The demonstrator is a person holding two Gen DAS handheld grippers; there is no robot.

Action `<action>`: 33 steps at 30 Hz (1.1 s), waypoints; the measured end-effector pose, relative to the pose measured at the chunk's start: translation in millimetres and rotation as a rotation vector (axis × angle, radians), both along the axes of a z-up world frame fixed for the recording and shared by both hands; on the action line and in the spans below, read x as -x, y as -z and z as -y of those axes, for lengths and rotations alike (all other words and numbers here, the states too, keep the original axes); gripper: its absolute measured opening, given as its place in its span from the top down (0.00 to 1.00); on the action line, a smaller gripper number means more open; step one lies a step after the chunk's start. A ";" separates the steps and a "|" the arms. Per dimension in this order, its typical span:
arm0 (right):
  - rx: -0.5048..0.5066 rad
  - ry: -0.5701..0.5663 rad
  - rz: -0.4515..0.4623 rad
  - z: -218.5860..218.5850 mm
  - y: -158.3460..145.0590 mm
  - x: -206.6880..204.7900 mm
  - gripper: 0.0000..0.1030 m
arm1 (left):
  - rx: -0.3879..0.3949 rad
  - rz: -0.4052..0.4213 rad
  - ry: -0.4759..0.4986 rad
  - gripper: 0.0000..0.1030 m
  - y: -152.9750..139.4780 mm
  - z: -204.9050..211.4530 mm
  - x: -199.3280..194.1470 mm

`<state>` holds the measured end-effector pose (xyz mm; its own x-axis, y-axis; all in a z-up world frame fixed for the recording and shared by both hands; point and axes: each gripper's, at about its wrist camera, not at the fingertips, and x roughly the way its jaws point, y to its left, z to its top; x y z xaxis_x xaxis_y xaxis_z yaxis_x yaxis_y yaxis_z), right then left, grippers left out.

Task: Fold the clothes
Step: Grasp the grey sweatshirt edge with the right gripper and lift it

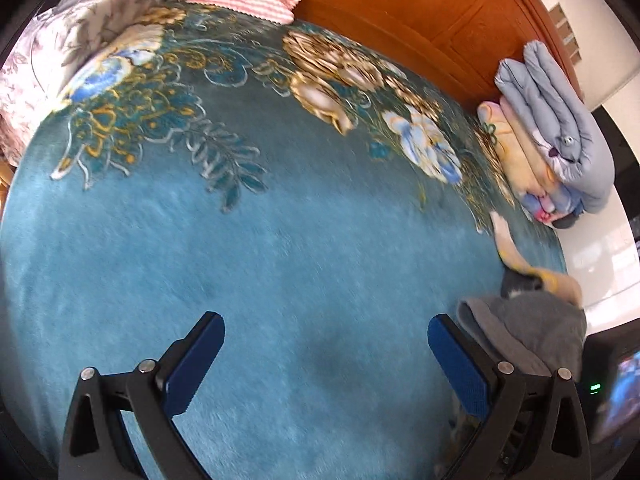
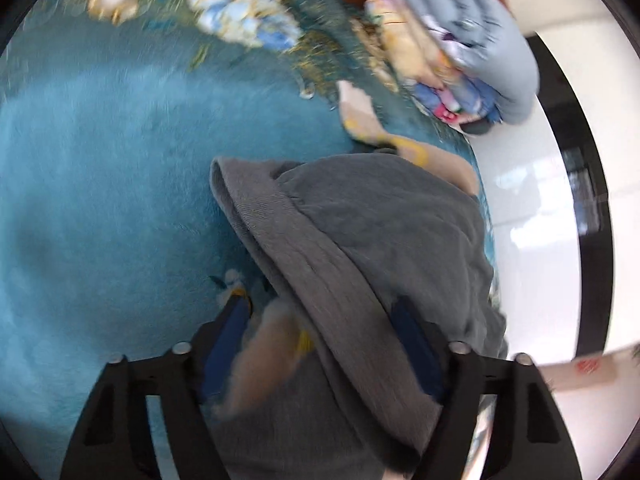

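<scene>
Grey cloth of the sweatshirt (image 2: 360, 248) drapes between your right gripper (image 2: 324, 344) fingers, which stand apart with the fabric bunched between them; you cannot tell from the blur whether they pinch it. It lies at the right edge of the blue blanket (image 1: 260, 260), with a beige garment (image 2: 360, 116) touching its far side. Your left gripper (image 1: 326, 364) hovers over bare blanket, fingers spread wide, holding nothing. Farther off, folded bedding (image 1: 560, 136) is stacked against the wooden headboard (image 1: 420, 4).
</scene>
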<state>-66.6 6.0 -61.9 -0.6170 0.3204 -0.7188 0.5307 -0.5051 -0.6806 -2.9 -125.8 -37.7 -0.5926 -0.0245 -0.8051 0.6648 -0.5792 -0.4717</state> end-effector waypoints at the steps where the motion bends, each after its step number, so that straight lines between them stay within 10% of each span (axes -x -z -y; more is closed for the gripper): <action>1: -0.040 -0.004 -0.007 2.5 7.1 3.3 0.31 | 0.005 0.006 0.008 0.00 0.4 3.6 3.0; 4: -0.124 0.014 -0.026 5.6 19.1 13.0 0.55 | 0.012 0.009 0.034 0.00 -2.2 10.0 5.2; 10: 0.028 0.142 -0.047 -6.2 -37.6 29.6 0.87 | 0.033 -0.049 0.172 0.00 -23.8 -12.2 5.1; 18: 0.331 0.316 -0.258 -62.4 -179.9 -6.6 0.92 | -0.035 -0.165 0.349 0.00 -54.0 -36.4 -6.7; 33: 0.727 0.335 -0.561 -180.0 -372.5 -223.0 0.92 | -0.194 -0.259 0.592 0.00 -89.2 -67.8 -58.3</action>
<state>156.5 186.0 310.6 -0.8874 0.1360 -0.4405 -0.0225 -0.9671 -0.2533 55.4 -58.0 51.5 -0.6360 0.4945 -0.5924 0.1129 -0.6998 -0.7054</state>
